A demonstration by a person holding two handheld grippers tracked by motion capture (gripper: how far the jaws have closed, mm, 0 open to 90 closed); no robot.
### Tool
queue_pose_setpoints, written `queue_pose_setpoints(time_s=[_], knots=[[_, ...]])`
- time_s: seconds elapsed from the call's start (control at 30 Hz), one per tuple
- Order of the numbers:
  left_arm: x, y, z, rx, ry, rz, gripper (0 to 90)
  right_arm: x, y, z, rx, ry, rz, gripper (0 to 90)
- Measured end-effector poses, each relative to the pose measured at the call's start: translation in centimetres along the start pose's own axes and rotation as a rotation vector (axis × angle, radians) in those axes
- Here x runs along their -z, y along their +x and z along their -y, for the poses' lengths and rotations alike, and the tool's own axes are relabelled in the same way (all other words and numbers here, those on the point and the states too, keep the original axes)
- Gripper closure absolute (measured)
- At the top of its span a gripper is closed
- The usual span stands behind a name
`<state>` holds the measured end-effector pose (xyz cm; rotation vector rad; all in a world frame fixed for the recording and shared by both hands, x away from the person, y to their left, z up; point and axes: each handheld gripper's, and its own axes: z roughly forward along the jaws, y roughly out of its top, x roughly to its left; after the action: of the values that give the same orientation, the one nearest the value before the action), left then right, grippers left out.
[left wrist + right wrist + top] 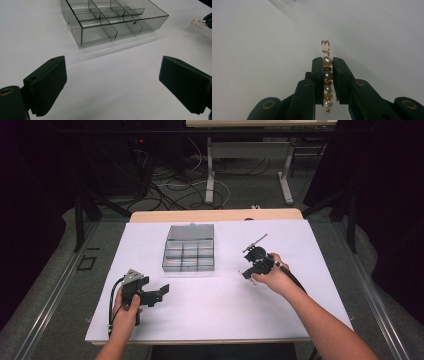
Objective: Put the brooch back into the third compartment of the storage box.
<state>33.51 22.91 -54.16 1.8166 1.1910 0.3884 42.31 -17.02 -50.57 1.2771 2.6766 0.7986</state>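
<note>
The right tool (327, 82) grips a pearl bar pin (327, 80) between its two pads: four round cream pearls in a row, parted by thin gold rings, with a doubled gold wire loop standing out beyond the jaw tips. It hangs over the white worktop (210, 295). The left tool (112, 85) stands wide, nothing between its pads. Ahead of it sits a clear compartment box (117, 22).

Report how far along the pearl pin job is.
Done: the right claw is shut on the pearl pin, just above the white table. In hand: holding it. Left: placing it in the clear compartment box, which looks empty. The left claw is open.
</note>
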Motion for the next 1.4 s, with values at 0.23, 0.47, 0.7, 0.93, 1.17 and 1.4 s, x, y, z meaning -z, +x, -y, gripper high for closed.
queue_pose_setpoints(time_s=[0.23,0.47,0.7,0.93,1.17,1.4], knots=[[0.0,0.0,0.0,0.000,0.002,0.000,8.2,-0.1,0.3,-0.5,0.015,-0.036,0.005,80.6],[0.0,0.0,0.0,0.000,0.002,0.000,8.2,0.3,0.6,-1.2,0.051,-0.033,0.008,80.6],[0.0,0.0,0.0,0.000,0.002,0.001,8.2,1.1,1.2,-2.5,0.068,-0.043,0.003,80.6],[0.1,0.1,-0.1,-0.004,0.019,0.005,8.2,1.7,1.7,-3.8,0.106,-0.017,0.016,80.6],[0.1,0.1,-0.1,-0.002,0.018,0.005,8.2,2.4,2.1,-5.1,0.127,0.019,0.021,80.6],[0.1,0.2,0.0,0.002,0.006,0.008,8.2,2.1,2.4,-6.1,0.139,-0.007,0.017,80.6]])
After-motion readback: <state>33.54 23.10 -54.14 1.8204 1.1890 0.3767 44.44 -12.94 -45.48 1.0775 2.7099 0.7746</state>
